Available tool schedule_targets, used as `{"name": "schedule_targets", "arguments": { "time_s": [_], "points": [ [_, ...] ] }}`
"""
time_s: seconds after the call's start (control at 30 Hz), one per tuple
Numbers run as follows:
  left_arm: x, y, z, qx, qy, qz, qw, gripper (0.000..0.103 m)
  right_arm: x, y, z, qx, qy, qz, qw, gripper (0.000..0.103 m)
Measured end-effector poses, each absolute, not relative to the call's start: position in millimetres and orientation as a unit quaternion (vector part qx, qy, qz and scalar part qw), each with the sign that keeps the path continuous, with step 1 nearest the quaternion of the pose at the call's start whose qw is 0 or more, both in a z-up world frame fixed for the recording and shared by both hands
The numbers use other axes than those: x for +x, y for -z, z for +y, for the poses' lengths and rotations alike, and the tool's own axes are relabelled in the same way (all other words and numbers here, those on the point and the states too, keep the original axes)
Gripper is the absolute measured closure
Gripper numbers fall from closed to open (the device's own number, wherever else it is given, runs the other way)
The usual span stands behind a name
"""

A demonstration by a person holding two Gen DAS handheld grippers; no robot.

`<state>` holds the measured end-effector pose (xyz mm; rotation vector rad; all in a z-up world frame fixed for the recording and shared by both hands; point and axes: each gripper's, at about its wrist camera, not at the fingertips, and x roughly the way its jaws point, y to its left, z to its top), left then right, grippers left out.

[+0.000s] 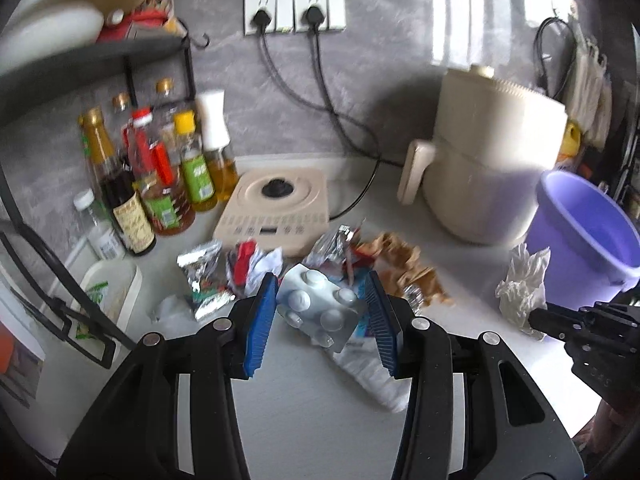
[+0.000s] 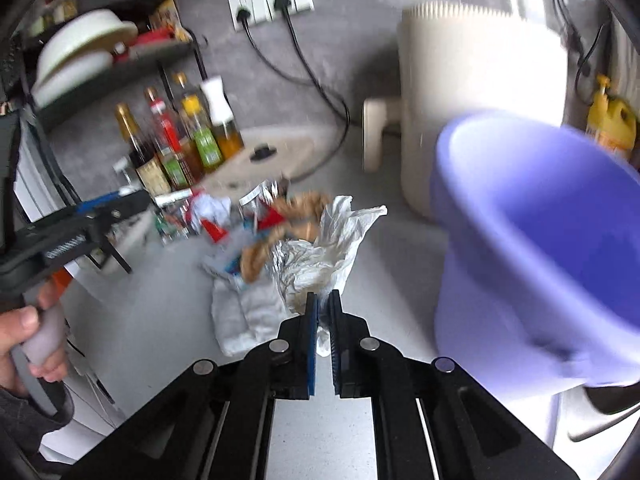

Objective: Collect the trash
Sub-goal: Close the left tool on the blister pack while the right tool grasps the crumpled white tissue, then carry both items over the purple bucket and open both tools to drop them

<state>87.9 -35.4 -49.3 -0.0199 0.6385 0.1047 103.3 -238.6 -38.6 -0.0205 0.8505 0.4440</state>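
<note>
My left gripper [image 1: 323,295] is shut on a silver pill blister pack [image 1: 320,308], held between its blue pads above the trash pile [image 1: 360,258] of foil wrappers, brown paper and tissue on the white counter. My right gripper [image 2: 324,304] is shut on a crumpled white tissue [image 2: 336,240], lifted just left of the purple bucket [image 2: 540,240]. In the left wrist view the tissue [image 1: 522,292] hangs from the right gripper [image 1: 536,318] beside the bucket [image 1: 588,232]. The left gripper [image 2: 116,204] shows at the left of the right wrist view.
A cream air fryer [image 1: 488,160] stands behind the bucket. A flat cream cooker [image 1: 276,208] and several sauce bottles [image 1: 160,168] stand at the back left under a black rack [image 1: 92,52]. Two cables run from wall sockets [image 1: 294,10]. A white cloth [image 2: 244,316] lies on the counter.
</note>
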Motion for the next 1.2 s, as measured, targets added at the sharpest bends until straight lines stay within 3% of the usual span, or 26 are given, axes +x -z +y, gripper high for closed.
{"name": "schedule_targets", "arguments": {
  "time_s": [0.63,0.7,0.93,1.2],
  "points": [
    [93.0,-0.5,-107.3,-0.007,0.032,0.257,0.966,0.058,86.3,-39.3,-316.8,0.027,-0.136,0.315,0.939,0.095],
    [96.1,-2.5,-116.0,-0.009,0.046,0.255,0.966,0.058,88.7,-38.4,-326.1,0.026,-0.115,0.319,0.94,0.093],
    [106.5,-7.8,-150.0,0.0,0.099,0.25,0.963,0.058,85.8,-38.3,-357.2,0.037,-0.064,0.316,0.946,0.065],
    [121.0,-10.6,-197.1,0.026,0.157,0.25,0.955,0.058,70.0,-41.0,-390.2,0.059,-0.032,0.304,0.95,0.063]
  ]
}}
